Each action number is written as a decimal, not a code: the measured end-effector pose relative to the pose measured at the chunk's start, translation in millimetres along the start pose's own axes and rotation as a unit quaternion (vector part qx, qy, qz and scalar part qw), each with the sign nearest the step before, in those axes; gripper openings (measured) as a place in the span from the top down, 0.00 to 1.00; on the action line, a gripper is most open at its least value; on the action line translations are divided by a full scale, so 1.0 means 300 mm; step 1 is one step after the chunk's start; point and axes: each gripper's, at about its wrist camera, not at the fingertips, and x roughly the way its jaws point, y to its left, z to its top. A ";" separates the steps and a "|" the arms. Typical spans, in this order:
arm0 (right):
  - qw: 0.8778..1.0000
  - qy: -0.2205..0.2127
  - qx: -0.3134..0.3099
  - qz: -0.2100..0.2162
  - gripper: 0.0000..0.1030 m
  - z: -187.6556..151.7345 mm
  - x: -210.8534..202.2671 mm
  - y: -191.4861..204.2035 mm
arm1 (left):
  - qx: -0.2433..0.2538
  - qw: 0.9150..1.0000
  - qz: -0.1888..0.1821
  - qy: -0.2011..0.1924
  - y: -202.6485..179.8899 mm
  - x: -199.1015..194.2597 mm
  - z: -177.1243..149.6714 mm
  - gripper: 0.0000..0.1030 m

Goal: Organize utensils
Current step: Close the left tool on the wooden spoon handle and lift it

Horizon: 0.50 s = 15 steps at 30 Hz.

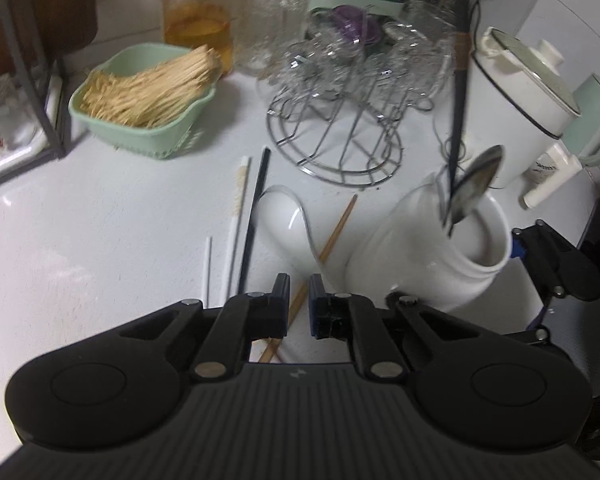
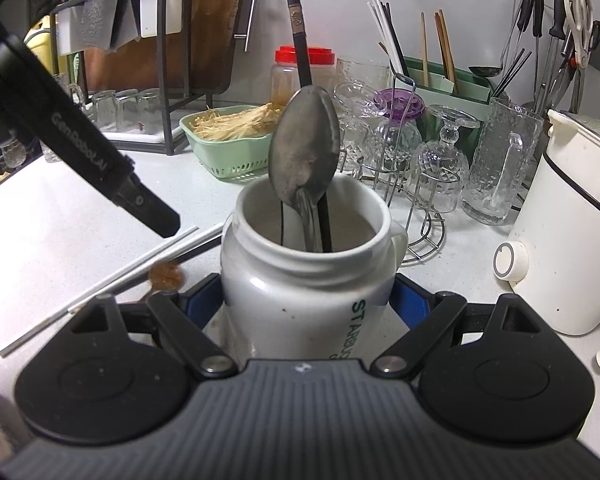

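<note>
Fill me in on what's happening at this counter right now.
A person with a gripper in each hand is sorting utensils. The right gripper is clamped around a white mug, which already holds a metal spoon and a black chopstick. The left gripper has its fingers nearly closed around a wooden chopstick lying on the counter. A white ceramic spoon, another black chopstick and white chopsticks still lie loose beside it.

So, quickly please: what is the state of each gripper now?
Left gripper: nearly closed around the thin wooden chopstick; whether the pads press it cannot be told.
Right gripper: closed on the white ceramic jar.
</note>
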 end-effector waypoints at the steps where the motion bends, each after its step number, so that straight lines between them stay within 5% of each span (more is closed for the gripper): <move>1: 1.000 -0.001 0.000 0.000 0.12 0.000 0.001 0.000 | -0.007 1.000 -0.001 0.001 0.012 0.005 -0.002 0.89; 11: 1.000 -0.003 0.008 -0.006 0.12 -0.002 -0.002 -0.004 | -0.046 0.999 0.004 0.025 0.091 0.075 -0.013 0.85; 15: 1.000 -0.004 0.010 -0.008 0.12 -0.003 -0.004 0.000 | -0.065 0.997 0.017 0.042 0.133 0.095 -0.041 0.66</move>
